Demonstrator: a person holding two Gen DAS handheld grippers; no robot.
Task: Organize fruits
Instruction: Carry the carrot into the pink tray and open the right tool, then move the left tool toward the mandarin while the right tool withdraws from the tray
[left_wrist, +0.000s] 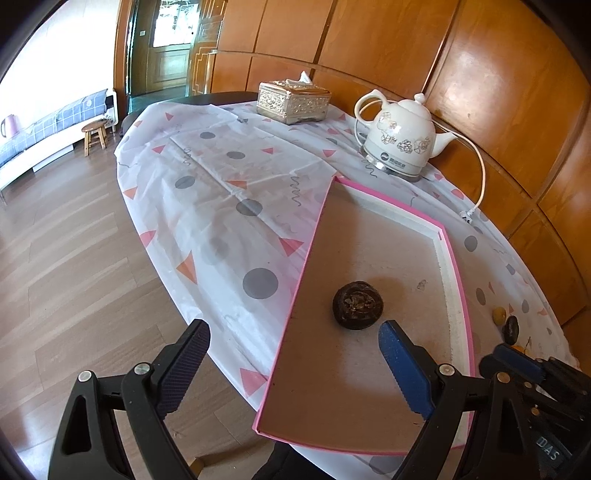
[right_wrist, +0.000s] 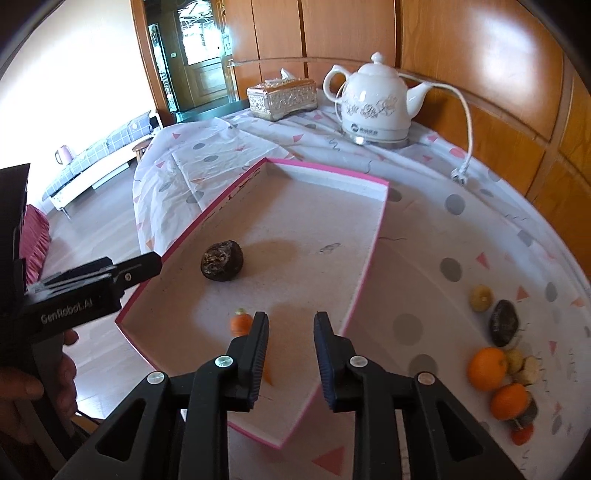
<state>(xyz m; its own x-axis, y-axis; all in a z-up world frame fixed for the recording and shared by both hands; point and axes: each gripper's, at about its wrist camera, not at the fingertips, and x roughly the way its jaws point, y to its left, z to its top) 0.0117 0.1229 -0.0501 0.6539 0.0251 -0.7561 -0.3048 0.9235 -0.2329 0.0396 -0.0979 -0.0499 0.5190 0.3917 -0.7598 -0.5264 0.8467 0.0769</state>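
Observation:
A dark shrivelled fruit (left_wrist: 357, 305) lies in the pink-edged shallow box (left_wrist: 369, 369), also seen in the right wrist view (right_wrist: 221, 260). My left gripper (left_wrist: 293, 363) is open and empty just in front of that fruit. My right gripper (right_wrist: 291, 354) is open and empty over the box's near end (right_wrist: 314, 229). A small orange fruit (right_wrist: 241, 322) lies in the box just left of my right gripper's left finger. To the right of the box on the cloth lie two oranges (right_wrist: 487, 368), a dark fruit (right_wrist: 503, 322) and several small yellowish fruits (right_wrist: 480, 297).
A white floral kettle (right_wrist: 373, 101) with its cord stands at the back of the table, a silver tissue box (right_wrist: 282, 98) beside it. The wood-panelled wall runs behind. The table edge and wooden floor (left_wrist: 74, 258) are to the left.

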